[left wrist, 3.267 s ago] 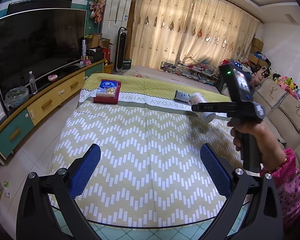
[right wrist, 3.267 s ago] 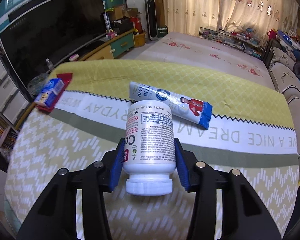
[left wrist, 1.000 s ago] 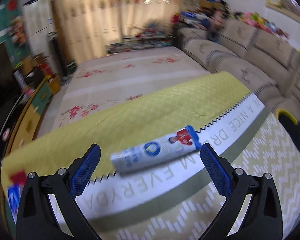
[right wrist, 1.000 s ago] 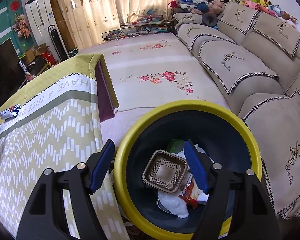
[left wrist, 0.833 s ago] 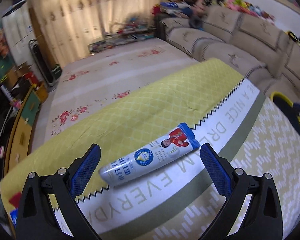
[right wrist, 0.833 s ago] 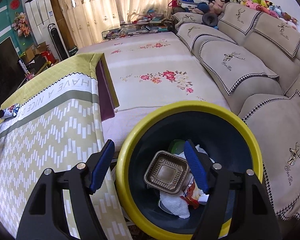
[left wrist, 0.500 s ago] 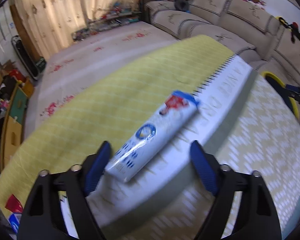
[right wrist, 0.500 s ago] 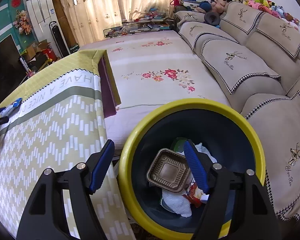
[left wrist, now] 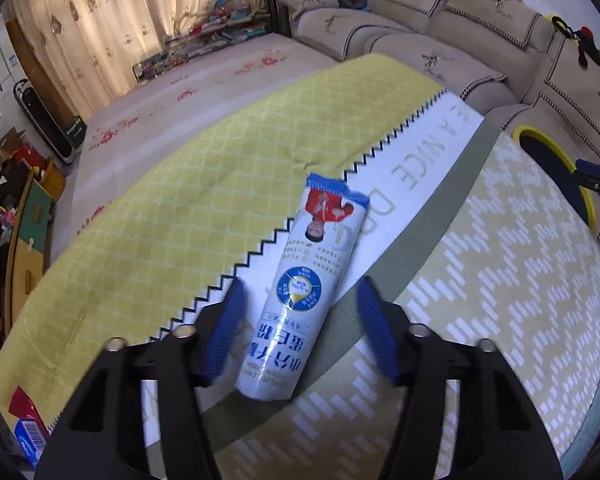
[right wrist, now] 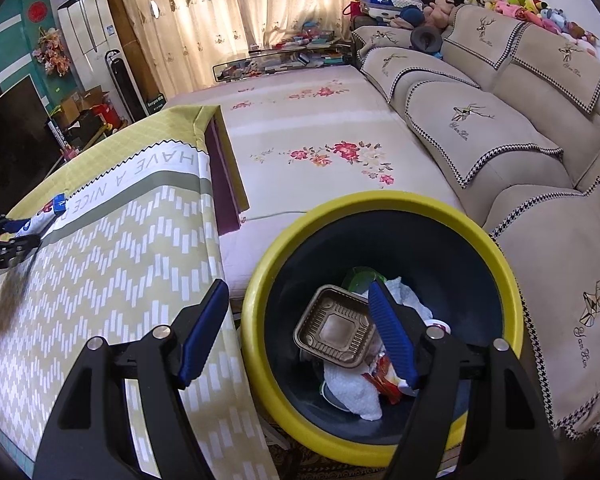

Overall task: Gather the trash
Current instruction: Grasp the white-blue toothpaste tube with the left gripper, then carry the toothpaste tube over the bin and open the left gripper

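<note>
The left hand-held gripper [left wrist: 300, 326] is seen angled down over a table [left wrist: 500, 280] covered by a yellow, white and grey patterned cloth, and its jaws are closing with a long white and blue packet [left wrist: 306, 288] between them. The blue pads [left wrist: 224, 330] are not yet pressed on the packet; a narrow gap is visible on each side of it. The packet is lying flat on the cloth, across the white lettered band, with its crimped blue end pointing away from the camera and its rounded end nearest the gripper body. A red and blue box [left wrist: 26, 426] is seen at the table's far left edge, well apart from the packet. The right hand-held gripper [right wrist: 298, 330] is held over a bin [right wrist: 380, 208] with a yellow rim, which stands on the floor just beside the table; its jaws stand about half open and nothing is held between them. Inside the bin a brown plastic tray [right wrist: 334, 330], white crumpled paper [right wrist: 356, 390] and a red wrapper [right wrist: 384, 378] are lying. A beige sofa [right wrist: 500, 120] is seen behind the bin, near a flowered rug [right wrist: 320, 140].
</note>
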Demonstrator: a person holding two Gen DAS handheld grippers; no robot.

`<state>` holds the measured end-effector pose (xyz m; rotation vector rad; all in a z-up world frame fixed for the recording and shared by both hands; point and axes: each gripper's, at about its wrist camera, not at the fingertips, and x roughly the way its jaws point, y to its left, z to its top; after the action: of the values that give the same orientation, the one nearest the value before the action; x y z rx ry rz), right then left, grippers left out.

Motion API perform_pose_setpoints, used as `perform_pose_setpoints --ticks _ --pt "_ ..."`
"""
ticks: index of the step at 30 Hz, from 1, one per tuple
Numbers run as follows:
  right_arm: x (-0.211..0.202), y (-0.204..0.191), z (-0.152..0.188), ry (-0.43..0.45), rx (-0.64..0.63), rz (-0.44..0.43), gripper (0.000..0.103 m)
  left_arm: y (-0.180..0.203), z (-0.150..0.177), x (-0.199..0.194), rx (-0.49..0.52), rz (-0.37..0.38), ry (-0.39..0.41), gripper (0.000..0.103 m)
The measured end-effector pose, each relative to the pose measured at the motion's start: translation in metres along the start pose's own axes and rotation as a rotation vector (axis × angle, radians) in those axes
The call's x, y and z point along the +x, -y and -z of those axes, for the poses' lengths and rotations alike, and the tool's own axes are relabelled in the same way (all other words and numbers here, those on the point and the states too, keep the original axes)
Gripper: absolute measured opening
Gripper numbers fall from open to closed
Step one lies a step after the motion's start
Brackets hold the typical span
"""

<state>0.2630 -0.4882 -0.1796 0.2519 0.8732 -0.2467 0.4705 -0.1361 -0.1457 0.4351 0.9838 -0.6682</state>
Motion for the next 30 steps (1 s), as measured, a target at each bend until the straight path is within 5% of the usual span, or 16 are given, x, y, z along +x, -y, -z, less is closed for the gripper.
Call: perform_pose_setpoints --ticks 2,7,22,30 --pt "-0.002 0.003 0.003 -0.003 0.005 -0.003 0.069 -0.001 0.000 0.000 -0.024 0.005 0.002 0.039" --pt "-0.012 0.005 0.014 0.005 0.019 -0.032 0.069 0.002 0.010 -0.006 -0.062 -0.010 0.020 0.023" --pt "-0.094 0.033 0.058 0.117 0.064 -0.030 0.073 0.105 0.050 -0.085 -0.105 -0.016 0.153 0.022" --pt "-0.131 0.059 0.082 0.168 0.093 0.015 0.075 0.211 0.034 -0.113 -0.014 0.106 0.189 0.022"
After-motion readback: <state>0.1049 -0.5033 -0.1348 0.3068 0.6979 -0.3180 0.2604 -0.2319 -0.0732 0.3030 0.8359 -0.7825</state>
